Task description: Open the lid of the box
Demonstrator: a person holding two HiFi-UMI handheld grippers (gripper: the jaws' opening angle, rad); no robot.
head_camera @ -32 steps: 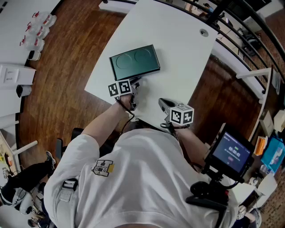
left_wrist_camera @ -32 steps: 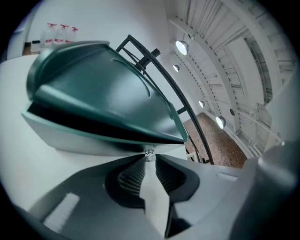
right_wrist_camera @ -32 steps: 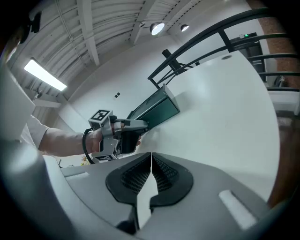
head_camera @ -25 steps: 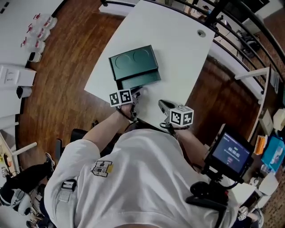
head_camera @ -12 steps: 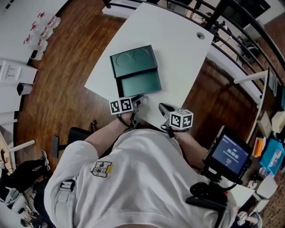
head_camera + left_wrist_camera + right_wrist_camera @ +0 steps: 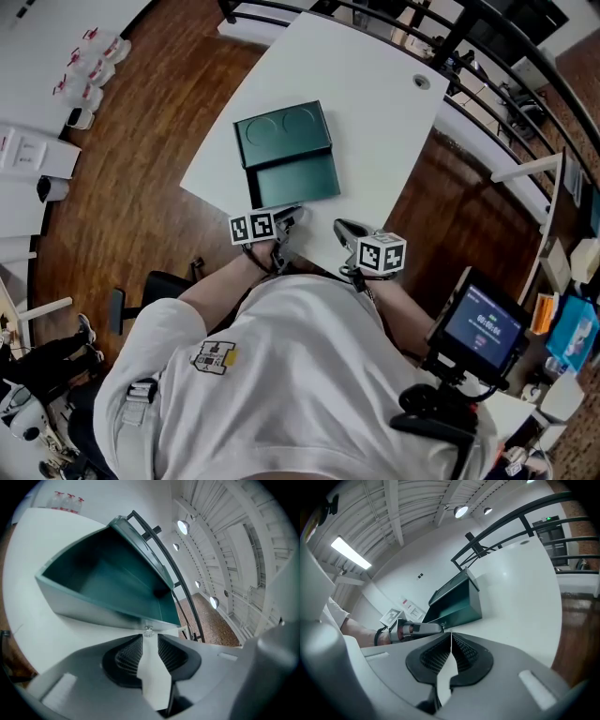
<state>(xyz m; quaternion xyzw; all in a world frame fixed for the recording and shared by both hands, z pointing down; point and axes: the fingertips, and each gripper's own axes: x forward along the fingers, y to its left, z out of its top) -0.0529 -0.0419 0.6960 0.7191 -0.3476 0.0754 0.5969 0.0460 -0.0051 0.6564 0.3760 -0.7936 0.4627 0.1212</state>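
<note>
A dark green box point(image 6: 283, 134) lies on the white table point(image 6: 375, 103), its top marked with two circles. An inner tray point(image 6: 295, 183) stands slid out toward me, showing an empty teal inside point(image 6: 108, 583). A small clear knob point(image 6: 149, 631) sits on the tray's front wall. My left gripper point(image 6: 289, 217) is right at that wall, its jaws a narrow gap apart, and the knob lies just past the tips of the left gripper point(image 6: 149, 637). My right gripper point(image 6: 342, 228) hovers at the near table edge, shut and empty point(image 6: 451, 634), and from there the box point(image 6: 457, 604) is visible.
A black railing point(image 6: 487, 66) runs behind the table. A small screen on a stand point(image 6: 483, 326) is at my right. Bottles point(image 6: 89, 56) sit on a white surface at the far left. Wooden floor surrounds the table, whose near edge is by my body.
The box's tray has slid out toward me as my left gripper drew back to the near edge. In the last half second the tray hardly moved. The right gripper stayed put.
</note>
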